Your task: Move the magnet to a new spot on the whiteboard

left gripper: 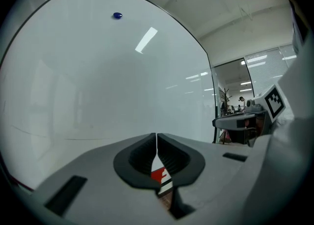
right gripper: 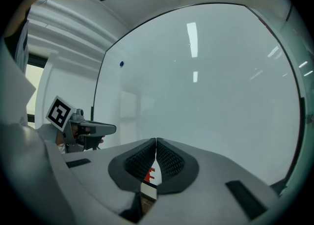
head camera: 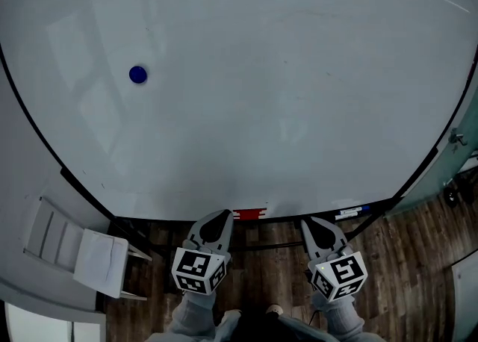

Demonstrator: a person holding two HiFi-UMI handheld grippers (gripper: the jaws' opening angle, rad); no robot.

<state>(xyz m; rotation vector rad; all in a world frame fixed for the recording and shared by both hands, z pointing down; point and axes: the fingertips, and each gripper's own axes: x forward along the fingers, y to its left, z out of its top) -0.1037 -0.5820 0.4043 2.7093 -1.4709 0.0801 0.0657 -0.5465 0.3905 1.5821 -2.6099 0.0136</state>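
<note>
A blue magnet (head camera: pixel 137 75) clings to the whiteboard (head camera: pixel 284 94), upper left, well apart from the left gripper (head camera: pixel 221 215) and right gripper (head camera: pixel 311 222), both pinched closed and empty below the board's lower edge. A red object (head camera: pixel 249 214) there is too small to identify.

Head view steeply down; gripper views level; all share whiteboard (head camera: pixel 261 72).

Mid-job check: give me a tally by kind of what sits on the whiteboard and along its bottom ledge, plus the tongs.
Blue magnet: 1
Red item: 1
Marker: 1
Tongs, both shut and empty: 2 (left tongs, right tongs)
Total: 5
</note>
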